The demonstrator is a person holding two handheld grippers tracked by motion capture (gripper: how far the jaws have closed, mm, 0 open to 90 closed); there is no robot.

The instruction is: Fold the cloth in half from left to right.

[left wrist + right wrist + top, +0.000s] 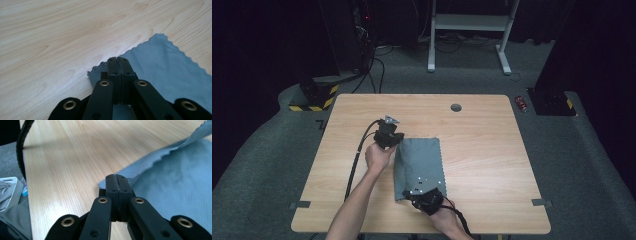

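- The left gripper [117, 60] is seen with its jaws pressed together on the scalloped corner of the grey cloth [160, 65], pinched between them.
- The right gripper [116, 178] is likewise clamped — jaws together on another corner of the cloth [172, 182], whose edge is raised slightly off the wood.
- In the high view, the cloth [419, 162] is laid flat near the middle of the wooden table [482, 145], with the left gripper [393, 141] at its far left corner and the right gripper [418, 199] at its near edge.
- A black cable [357, 160] is trailed from the left gripper across the table — toward the near edge.
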